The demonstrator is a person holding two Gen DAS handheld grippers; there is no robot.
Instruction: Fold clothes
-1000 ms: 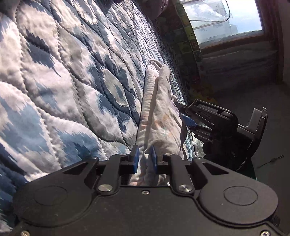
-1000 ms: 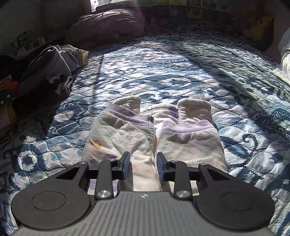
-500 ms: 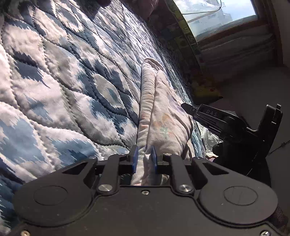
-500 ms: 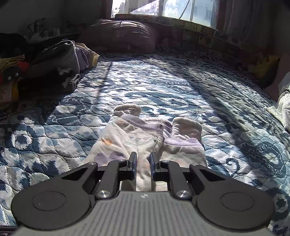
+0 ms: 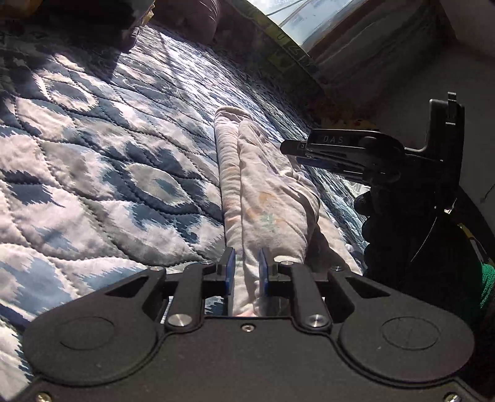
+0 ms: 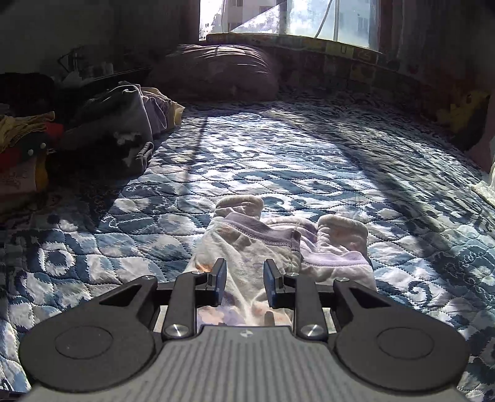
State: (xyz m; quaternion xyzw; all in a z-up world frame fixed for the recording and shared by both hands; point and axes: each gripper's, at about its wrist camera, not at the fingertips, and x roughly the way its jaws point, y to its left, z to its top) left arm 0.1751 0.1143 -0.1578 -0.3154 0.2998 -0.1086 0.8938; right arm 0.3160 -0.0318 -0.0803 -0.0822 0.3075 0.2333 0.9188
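Note:
A small pale printed garment (image 5: 266,198) with lilac cuffs lies folded lengthwise on the blue quilted bedspread (image 5: 92,154). My left gripper (image 5: 246,263) is shut on its near end, with cloth pinched between the blue pads. In the right wrist view the same garment (image 6: 247,244) shows two folded legs side by side. My right gripper (image 6: 244,273) stands open above it, with fabric showing in the gap between its fingers. Seen from the left wrist, the right gripper (image 5: 289,147) hovers over the garment's far side, held by a dark-gloved hand (image 5: 402,232).
A heap of dark and coloured clothes (image 6: 117,123) sits at the bed's left edge. A purple pillow (image 6: 216,71) lies at the head under the window (image 6: 278,15). The bedspread (image 6: 309,154) stretches wide beyond the garment. Pale cloth (image 6: 485,188) lies at the far right.
The right gripper's fingers narrowed on the fabric, then widened again, and it rose and tilted up. The left gripper kept its hold and swung slightly.

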